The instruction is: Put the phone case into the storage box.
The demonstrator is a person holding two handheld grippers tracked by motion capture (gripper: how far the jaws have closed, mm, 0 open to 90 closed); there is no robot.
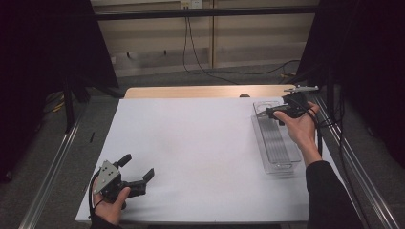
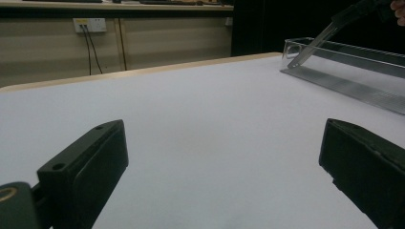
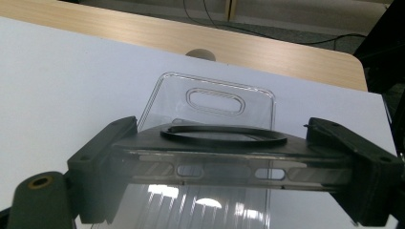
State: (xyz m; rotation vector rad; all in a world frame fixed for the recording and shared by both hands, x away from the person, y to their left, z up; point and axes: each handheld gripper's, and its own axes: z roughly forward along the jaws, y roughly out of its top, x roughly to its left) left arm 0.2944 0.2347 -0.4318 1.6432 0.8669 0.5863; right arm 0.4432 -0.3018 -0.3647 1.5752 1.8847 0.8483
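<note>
My right gripper is shut on a clear phone case with a black ring on its flat face. It holds the case flat over the far end of a long clear plastic tray at the table's right side. In the right gripper view both jaws press the case's long edges, and the tray's end wall with its handle slot lies just beyond. My left gripper rests near the front left corner of the white sheet, open with nothing between its jaws. In the left gripper view the case slants down toward the tray.
The white sheet covers most of a wooden table, whose bare strip shows along the far edge. Metal rails run along both sides. Cables hang down the back wall.
</note>
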